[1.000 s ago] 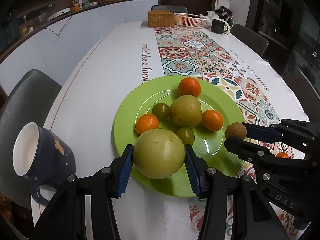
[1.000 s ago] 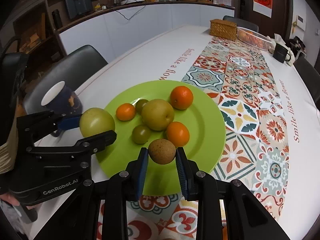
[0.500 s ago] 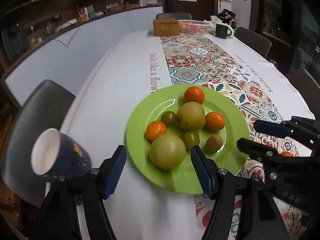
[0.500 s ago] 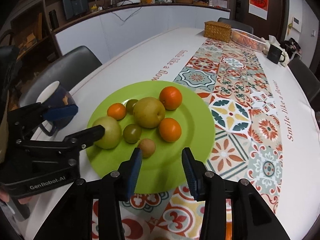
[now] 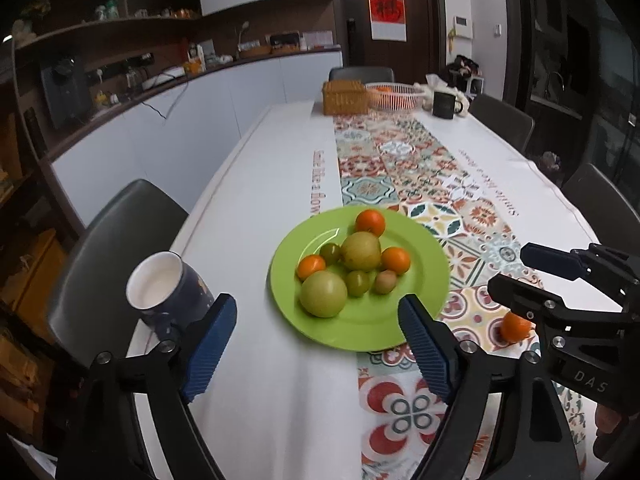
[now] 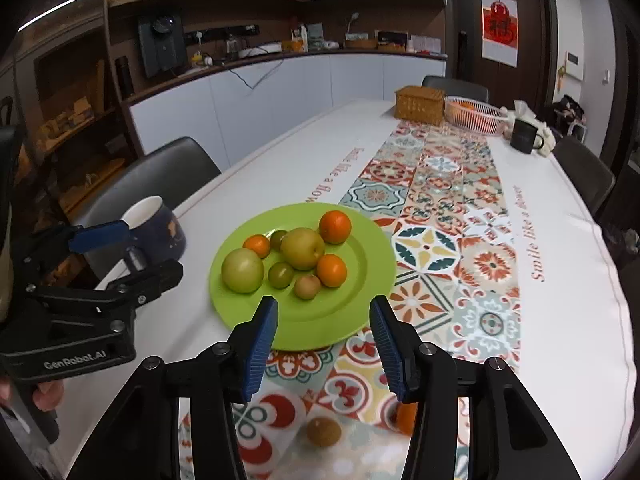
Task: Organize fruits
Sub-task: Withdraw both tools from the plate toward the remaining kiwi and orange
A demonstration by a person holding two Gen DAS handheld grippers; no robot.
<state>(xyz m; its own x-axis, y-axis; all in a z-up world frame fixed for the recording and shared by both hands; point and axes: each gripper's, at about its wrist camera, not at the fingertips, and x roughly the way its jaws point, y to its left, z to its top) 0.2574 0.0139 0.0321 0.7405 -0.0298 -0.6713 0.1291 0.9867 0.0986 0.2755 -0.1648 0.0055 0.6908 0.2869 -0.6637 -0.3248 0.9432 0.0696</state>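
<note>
A green plate (image 5: pixel 420 320) (image 6: pixel 360 304) holds several fruits: a big green apple (image 5: pixel 323 293) (image 6: pixel 242 270), a yellow pear (image 5: pixel 360 250) (image 6: pixel 302 248), oranges (image 5: pixel 395 260) (image 6: pixel 335 226), small green fruits (image 5: pixel 357 282) and a brown kiwi (image 5: pixel 385 281) (image 6: pixel 307 286). My left gripper (image 5: pixel 316 344) is open and empty, pulled back from the plate's near edge. My right gripper (image 6: pixel 324 338) is open and empty, just short of the plate. A loose orange (image 5: pixel 515 327) (image 6: pixel 405 416) and a brown kiwi (image 6: pixel 324 432) lie on the table runner close to me.
A dark blue mug (image 5: pixel 168 292) (image 6: pixel 154 232) stands left of the plate near the table edge. A wicker box (image 5: pixel 345 98), a pink basket (image 5: pixel 394 96) and a black mug (image 5: pixel 443 105) sit at the far end. Chairs surround the table.
Both grippers let go of their fruit onto the plate, the left the green apple and the right the kiwi. Both opened wide and drew back and up from the plate.
</note>
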